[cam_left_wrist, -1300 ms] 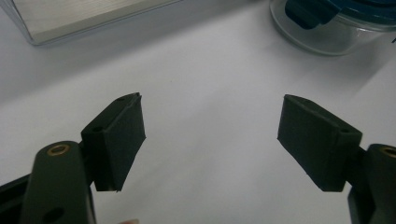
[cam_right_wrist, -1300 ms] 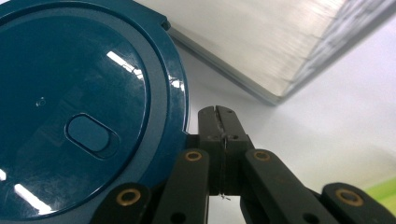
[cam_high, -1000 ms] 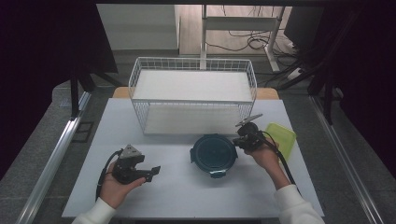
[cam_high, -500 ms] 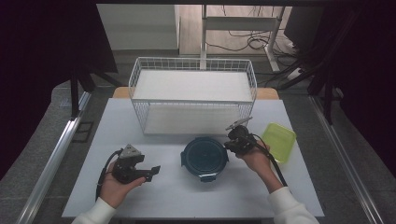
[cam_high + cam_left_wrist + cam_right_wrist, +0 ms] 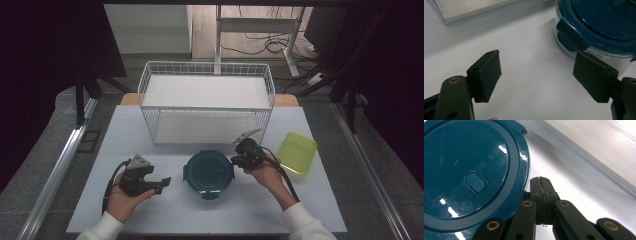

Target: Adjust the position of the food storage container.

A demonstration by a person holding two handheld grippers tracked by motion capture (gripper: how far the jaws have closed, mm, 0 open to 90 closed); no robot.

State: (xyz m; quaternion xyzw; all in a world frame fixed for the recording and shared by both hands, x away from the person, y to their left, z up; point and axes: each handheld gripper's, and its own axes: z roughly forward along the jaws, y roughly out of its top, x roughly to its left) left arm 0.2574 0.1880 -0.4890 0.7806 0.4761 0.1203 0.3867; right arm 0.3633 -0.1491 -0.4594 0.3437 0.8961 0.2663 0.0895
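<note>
The white worktop carries a wire basket at its far side, a pale shelf inside it. To the right lies a small yellow-green tray, well apart from the rest.

In the middle, near the person, sits the round container with its dark blue lid on and a side latch folded down. It stands just in front of the basket, not in it. If the aim is to place it in the basket or open it, I judge that nothing of that is done: the lid is on and the container rests flat on the worktop.

The right claw is at the container's right edge, its jaws pressed together with nothing between them; in the right gripper view the tips lie just beside the lid's rim, and I cannot tell whether they touch it. That looks like pushing rather than gripping.

The left claw rests to the container's left, near but apart, its jaws spread wide and empty, pads aimed toward the latch side.
</note>
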